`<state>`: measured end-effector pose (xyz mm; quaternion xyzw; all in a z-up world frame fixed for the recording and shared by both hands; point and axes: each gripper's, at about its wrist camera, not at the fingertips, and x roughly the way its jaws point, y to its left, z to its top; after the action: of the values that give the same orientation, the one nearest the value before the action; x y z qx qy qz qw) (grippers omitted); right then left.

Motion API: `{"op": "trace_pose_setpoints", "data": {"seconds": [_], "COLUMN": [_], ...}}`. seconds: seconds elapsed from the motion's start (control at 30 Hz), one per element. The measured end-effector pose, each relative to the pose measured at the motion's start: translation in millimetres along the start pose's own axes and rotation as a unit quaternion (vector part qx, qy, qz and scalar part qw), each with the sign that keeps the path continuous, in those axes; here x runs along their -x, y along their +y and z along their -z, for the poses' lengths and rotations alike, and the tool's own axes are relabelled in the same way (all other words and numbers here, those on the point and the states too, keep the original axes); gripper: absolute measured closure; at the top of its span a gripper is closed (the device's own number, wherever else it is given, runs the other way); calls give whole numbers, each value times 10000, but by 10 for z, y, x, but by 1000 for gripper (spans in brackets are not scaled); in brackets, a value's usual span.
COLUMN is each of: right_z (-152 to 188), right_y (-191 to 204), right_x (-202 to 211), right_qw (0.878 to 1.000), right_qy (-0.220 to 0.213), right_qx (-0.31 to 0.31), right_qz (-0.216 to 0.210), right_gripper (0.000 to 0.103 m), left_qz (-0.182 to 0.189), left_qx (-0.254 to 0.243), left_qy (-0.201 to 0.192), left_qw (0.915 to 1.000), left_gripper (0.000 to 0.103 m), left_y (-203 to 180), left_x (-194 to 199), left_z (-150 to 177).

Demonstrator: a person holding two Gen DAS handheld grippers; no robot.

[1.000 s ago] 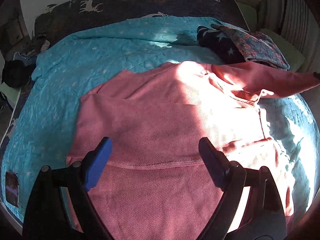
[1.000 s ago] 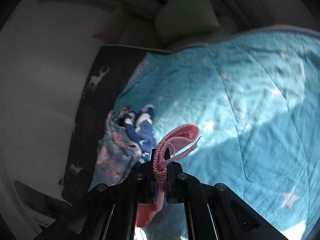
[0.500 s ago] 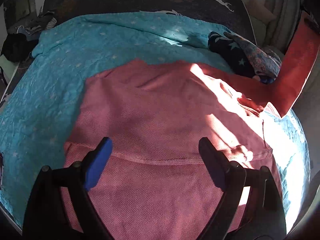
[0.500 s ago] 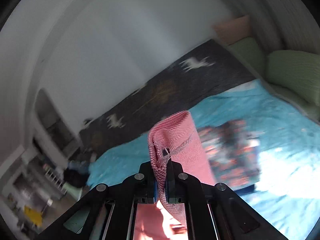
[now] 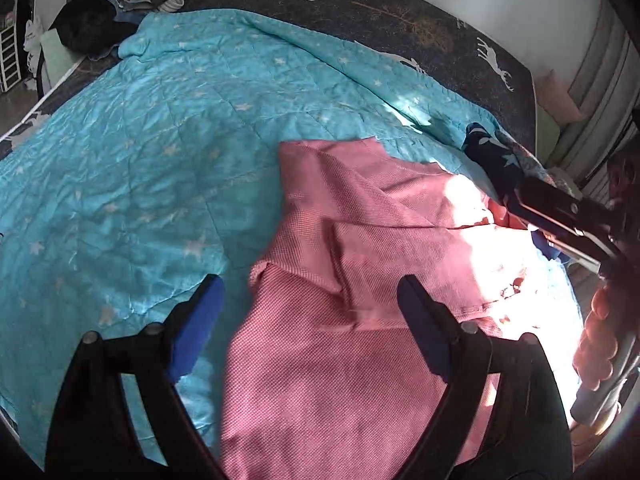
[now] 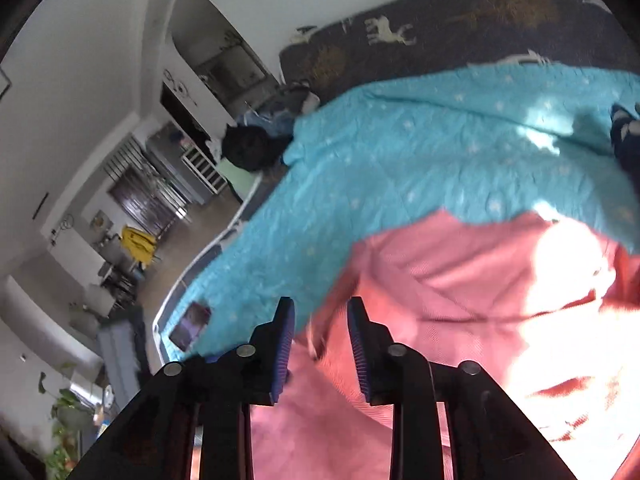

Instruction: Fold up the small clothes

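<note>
Pink shirt (image 5: 360,280) lies on the teal quilt (image 5: 140,160), one sleeve folded across its body. Left gripper (image 5: 308,304) spread wide above the shirt, holding nothing. Right gripper (image 6: 320,336) parted narrowly over the shirt's edge, empty.

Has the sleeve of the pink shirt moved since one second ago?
Yes. The sleeve now lies folded across the pink shirt, away from the dark clothes pile it stretched beside.
</note>
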<state>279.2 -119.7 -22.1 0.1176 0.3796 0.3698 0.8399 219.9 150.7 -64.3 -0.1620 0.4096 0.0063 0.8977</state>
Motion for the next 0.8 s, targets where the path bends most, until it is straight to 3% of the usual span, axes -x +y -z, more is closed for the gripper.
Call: {"op": "trace_pose_setpoints", "data": {"seconds": [0.1, 0.27, 0.37, 0.4, 0.5, 0.53, 0.73, 0.8], "right_z": [181, 619, 897, 982, 1165, 1217, 1242, 1235], "right_y": [-304, -556, -635, -666, -776, -808, -996, -992], "right_x": [333, 908, 1063, 1068, 1032, 1005, 1069, 1063], "right_qw": [9981, 9854, 9730, 9687, 9587, 9573, 9605, 9603], "right_qy": [-379, -713, -638, -588, -451, -416, -412, -406], "right_qx": [-459, -583, -435, -376, -281, -314, -692, -669], "right_qz": [163, 1435, 2173, 2382, 2794, 2843, 2662, 2676], "right_gripper": [49, 48, 46, 46, 44, 44, 44, 44], "left_qz": [242, 531, 367, 321, 397, 433, 540, 377], "left_qx": [21, -165, -242, -234, -306, -259, -236, -286], "left_qy": [82, 390, 585, 620, 773, 883, 928, 946], "left_qw": [9997, 9977, 9973, 9973, 9958, 9948, 9939, 9944], "left_gripper": [15, 15, 15, 18, 68, 75, 77, 77], "left_y": [4, -132, -248, -271, -340, -340, -361, -357], "left_x": [-69, -262, -416, -468, -604, -656, -572, -510], "left_z": [-15, 9, 51, 56, 32, 19, 10, 23]}}
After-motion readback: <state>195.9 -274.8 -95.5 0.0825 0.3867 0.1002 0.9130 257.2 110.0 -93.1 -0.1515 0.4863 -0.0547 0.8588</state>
